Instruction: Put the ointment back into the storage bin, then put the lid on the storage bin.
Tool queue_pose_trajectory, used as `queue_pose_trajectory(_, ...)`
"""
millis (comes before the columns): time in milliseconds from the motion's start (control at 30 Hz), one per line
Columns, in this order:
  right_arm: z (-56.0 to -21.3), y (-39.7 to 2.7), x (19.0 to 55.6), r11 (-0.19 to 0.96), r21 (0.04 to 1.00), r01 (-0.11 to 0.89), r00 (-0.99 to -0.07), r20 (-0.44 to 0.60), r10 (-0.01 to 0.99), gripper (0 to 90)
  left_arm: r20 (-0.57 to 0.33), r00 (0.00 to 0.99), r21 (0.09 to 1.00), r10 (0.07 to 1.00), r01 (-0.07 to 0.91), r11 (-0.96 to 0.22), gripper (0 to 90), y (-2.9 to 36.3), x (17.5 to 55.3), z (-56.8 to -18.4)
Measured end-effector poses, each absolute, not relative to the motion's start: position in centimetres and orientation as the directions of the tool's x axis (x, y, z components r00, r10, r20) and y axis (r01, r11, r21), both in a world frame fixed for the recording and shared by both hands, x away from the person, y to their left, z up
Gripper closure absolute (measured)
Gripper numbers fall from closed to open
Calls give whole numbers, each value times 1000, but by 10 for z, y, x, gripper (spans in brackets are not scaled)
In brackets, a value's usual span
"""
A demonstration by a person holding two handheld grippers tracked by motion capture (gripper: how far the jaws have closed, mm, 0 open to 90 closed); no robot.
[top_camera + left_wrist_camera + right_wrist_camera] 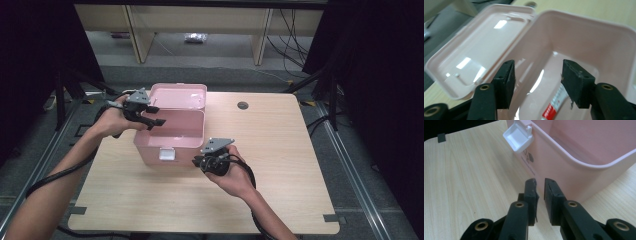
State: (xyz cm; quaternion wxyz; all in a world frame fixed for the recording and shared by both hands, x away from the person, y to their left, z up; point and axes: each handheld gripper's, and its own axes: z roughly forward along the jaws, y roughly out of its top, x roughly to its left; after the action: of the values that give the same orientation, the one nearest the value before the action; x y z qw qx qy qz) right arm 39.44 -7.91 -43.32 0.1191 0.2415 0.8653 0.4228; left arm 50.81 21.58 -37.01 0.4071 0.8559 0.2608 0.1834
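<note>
A pink plastic box stands open on the wooden table, its lid folded back behind it. A white tube with red print lies on the box floor. My left gripper hovers over the box's left rim, and in the left gripper view the left gripper is open, with nothing between the pads. My right gripper sits low by the box's front right corner. In the right gripper view the right gripper shows a narrow empty gap, just short of the box wall.
A white latch hangs open on the box's front wall, the same latch showing up close. A round cable hole sits in the table's far side. Cables trail off the near edge. Shelf legs and wires stand beyond the table.
</note>
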Motion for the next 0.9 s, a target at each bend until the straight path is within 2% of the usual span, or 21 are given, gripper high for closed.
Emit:
queue_pose_trajectory(133, -432, -79, 391, 512, 793, 331, -848, 12, 529, 800, 35, 724, 831, 689, 362, -422, 382, 222, 508, -370)
queue_pose_trajectory(233, -431, -76, 391, 508, 795, 333, -846, 13, 533, 795, -22, 696, 863, 718, 376, -338, 353, 226, 509, -371)
queue_pose_trajectory(400, -427, -68, 393, 499, 804, 324, -849, 14, 529, 785, -62, 635, 878, 770, 402, -261, 340, 231, 515, -373)
queue_pose_trajectory(567, -423, -62, 396, 488, 811, 322, -849, 18, 529, 783, -126, 560, 882, 819, 441, -166, 362, 235, 527, -376)
queue_pose_trajectory(900, -420, -40, 398, 468, 825, 317, -853, 32, 521, 846, -153, 468, 878, 871, 469, -98, 453, 244, 544, -381)
